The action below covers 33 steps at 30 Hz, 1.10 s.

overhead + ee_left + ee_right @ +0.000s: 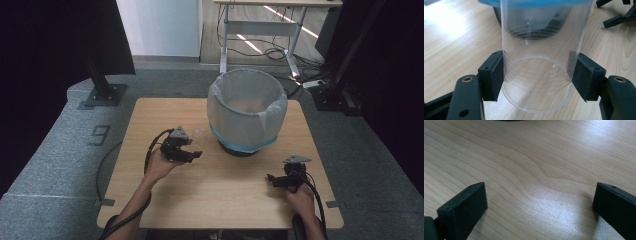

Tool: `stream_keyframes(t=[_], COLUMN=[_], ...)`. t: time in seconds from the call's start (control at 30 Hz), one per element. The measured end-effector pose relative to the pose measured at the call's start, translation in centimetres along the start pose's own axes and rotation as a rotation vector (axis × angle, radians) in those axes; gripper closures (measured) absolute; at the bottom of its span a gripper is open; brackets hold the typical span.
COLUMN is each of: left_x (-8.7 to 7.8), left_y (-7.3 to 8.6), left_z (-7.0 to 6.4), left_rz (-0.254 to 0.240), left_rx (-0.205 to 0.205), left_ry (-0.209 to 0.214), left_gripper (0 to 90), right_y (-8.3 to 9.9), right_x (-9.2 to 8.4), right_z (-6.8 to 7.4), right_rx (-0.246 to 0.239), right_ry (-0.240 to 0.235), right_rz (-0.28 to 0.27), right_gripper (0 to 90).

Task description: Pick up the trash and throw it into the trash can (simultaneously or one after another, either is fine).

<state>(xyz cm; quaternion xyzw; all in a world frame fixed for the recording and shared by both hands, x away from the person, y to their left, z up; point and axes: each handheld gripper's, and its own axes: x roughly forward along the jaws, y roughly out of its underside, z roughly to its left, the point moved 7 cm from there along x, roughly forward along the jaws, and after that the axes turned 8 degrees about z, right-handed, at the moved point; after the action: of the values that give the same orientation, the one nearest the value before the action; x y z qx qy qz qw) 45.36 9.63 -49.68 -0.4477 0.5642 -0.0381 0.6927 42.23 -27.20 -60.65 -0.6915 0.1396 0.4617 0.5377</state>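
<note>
Clear cup clamped in the left claw beside the lined bin

The left gripper squeezed a clear plastic cup by its sides, both pads pressed to the wall, probably to carry it unspilled. Just beyond the cup stood the bag-lined bin, seemingly its destination. The right gripper rested wide open over bare table, holding nothing, apparently out of the way.
</note>
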Motion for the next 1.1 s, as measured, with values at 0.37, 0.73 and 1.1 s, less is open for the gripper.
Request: stream_keyframes(t=[0.37,0.73,1.1], left_x=[-1.8,-3.7,-5.6], left_y=[-1.9,-4.0,-6.7], left_z=[0.2,0.2,-0.1], left_rz=[-0.023,-0.056,-0.077], left_rx=[0.012,0.016,0.037], left_ry=[-0.016,-0.025,-0.029], left_gripper=[33.3,34.3,34.5], right_y=[0.0,0.0,0.0], right_x=[0.0,0.0,0.0], right_z=[0.0,0.0,0.0], right_rx=[-0.001,-0.001,-0.002], right_ry=[0.001,0.0,0.0], right_rz=[0.0,0.001,0.001], right_gripper=[0.0,0.0,0.0])
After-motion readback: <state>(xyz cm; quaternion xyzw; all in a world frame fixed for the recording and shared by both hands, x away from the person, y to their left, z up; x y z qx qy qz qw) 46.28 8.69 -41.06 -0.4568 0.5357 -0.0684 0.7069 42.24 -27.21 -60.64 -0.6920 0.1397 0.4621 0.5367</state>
